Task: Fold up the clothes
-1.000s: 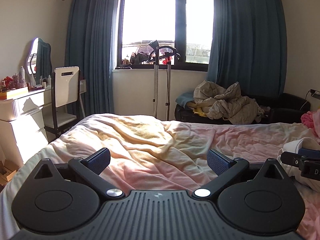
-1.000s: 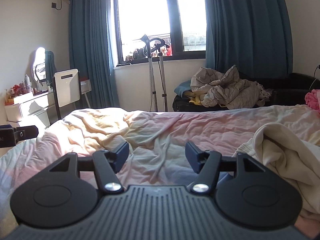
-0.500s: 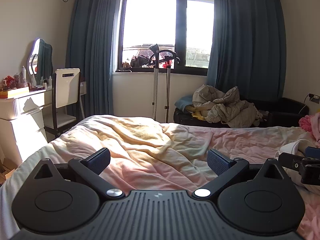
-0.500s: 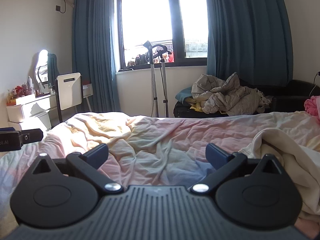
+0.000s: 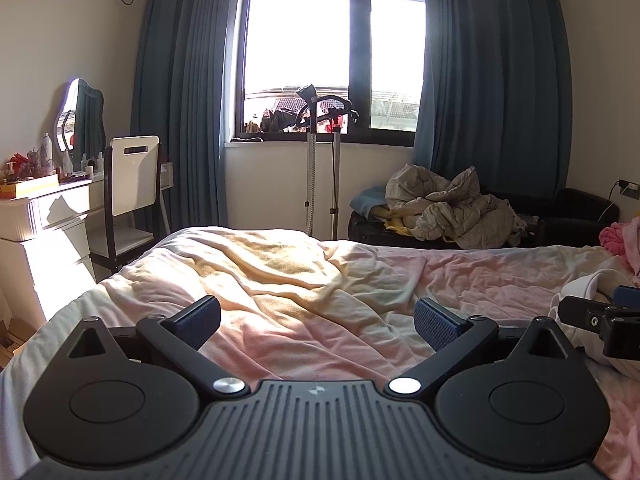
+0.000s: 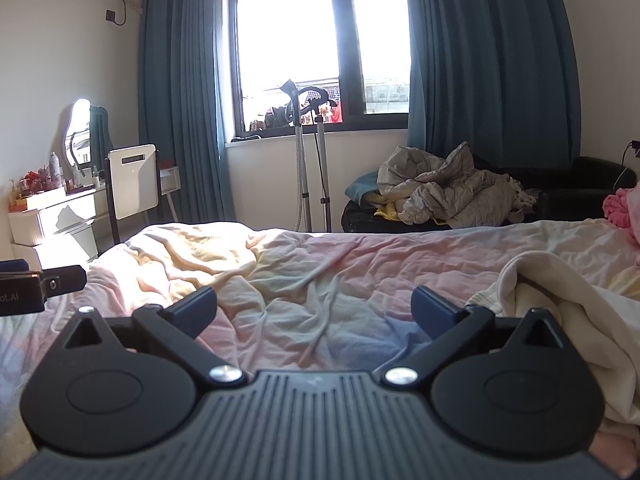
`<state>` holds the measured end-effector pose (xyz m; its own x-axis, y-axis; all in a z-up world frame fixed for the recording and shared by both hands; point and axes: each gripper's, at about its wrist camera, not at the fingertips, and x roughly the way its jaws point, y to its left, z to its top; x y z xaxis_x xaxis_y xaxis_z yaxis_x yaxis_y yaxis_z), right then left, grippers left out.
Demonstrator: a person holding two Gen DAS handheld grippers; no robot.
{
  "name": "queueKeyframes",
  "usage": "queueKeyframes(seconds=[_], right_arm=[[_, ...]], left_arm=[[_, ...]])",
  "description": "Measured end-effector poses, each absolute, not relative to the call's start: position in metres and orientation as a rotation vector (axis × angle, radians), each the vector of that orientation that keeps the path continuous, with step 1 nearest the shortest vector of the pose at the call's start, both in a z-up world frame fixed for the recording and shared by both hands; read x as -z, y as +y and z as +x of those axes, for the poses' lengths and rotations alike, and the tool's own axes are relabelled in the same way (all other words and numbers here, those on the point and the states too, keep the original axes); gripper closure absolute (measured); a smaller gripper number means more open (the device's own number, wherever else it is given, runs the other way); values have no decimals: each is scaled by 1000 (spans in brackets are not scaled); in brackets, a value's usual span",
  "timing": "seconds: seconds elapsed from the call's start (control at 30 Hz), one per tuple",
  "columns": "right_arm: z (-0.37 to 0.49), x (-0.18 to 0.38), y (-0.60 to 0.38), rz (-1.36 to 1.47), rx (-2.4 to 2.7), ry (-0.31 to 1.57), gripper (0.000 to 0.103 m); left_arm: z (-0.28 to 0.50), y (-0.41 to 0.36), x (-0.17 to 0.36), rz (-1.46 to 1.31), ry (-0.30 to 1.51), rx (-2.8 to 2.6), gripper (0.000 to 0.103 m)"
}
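Cream garment (image 6: 560,312) lies crumpled at the frame's lower right, just beside the released, empty right gripper (image 6: 314,310).

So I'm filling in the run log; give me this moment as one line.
stage: before first grasp | left gripper: open, empty | right gripper: open, empty | cream garment: unfolded on bed

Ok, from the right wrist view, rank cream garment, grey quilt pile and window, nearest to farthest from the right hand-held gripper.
1. Cream garment, on the bed just right of the right hand-held gripper.
2. Grey quilt pile, on the dark sofa past the bed.
3. Window, back wall.
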<state>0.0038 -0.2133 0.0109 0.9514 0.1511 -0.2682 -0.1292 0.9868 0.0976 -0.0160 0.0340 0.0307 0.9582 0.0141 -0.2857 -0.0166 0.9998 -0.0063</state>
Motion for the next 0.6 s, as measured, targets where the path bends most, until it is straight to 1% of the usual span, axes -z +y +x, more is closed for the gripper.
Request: queueKeyframes(seconds=[0.6], right_arm=[[6,-9,-210,65,-143,296,0]], left_arm=[[-17,32,-28,-4,294,-16,0]])
